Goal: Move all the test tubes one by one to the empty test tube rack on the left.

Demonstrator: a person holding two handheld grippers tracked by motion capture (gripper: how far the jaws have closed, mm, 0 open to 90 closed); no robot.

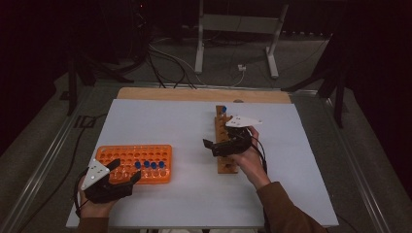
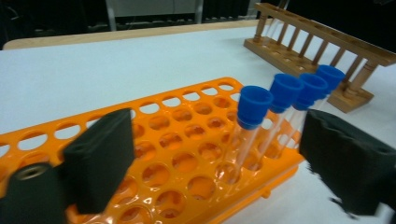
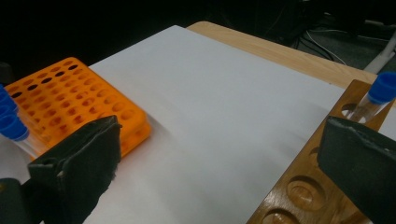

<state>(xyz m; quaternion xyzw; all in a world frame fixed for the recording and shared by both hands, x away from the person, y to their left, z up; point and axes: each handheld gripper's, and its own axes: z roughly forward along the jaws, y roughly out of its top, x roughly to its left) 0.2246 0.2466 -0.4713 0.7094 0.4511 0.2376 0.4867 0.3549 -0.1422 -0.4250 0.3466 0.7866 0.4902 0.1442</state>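
Observation:
An orange plastic tube rack (image 1: 133, 162) lies at the front left of the white table top (image 1: 170, 121). Several clear tubes with blue caps (image 1: 149, 165) stand in a row in its near right part. My left gripper (image 1: 126, 171) hovers at the rack's front edge. In the left gripper view it (image 2: 223, 158) is open, its pads wide apart and off the capped tubes (image 2: 254, 105) ahead. A wooden rack (image 1: 221, 124) runs front to back at mid-table, with one blue-capped tube (image 1: 224, 110) at its far end. My right gripper (image 1: 210, 147) sits just left of it, open and holding nothing (image 3: 224, 156).
The table's wooden back edge (image 1: 204, 93) shows beyond the white sheet. On the floor behind stand a grey metal frame (image 1: 238, 29) and loose cables (image 1: 170, 63). A cable (image 1: 77, 145) hangs off the left side. White surface lies between the two racks.

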